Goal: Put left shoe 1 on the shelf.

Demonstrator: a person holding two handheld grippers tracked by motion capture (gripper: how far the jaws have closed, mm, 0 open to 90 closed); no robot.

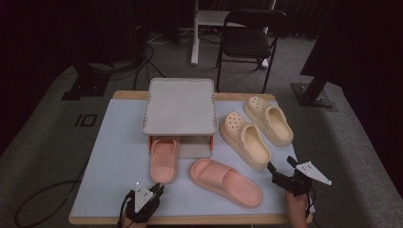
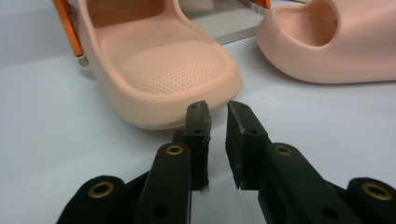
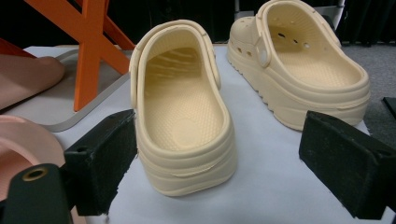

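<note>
**Four shoes waited around a small grey rack**

Four shoes lay on the pale blue table point(image 1: 114, 156), and every place below is given from the two-tier shoe rack point(image 1: 179, 105) at its far middle. That rack, grey shelves on orange cross-braces, was the largest thing there. Its lower shelf already held one pink slide point(image 1: 164, 159), toe tucked under, heel sticking out toward the person, probably parked so its mate could go beside it. The second pink slide point(image 1: 225, 183) lay slantwise in front of the rack and to its right, not yet shelved. Just right of the rack stood two cream clogs, the nearer clog point(image 1: 244, 139) and the farther clog point(image 1: 268, 118), heels toward the person, seemingly left for easy pickup.

The right gripper point(image 1: 281, 167) sat near the table's front right, jaws spread wide and aimed at the nearer clog's heel without touching it. The left gripper point(image 1: 158, 191) rested in front of the shelved slide's heel, jaws nearly together on nothing, likely having let go.
</note>
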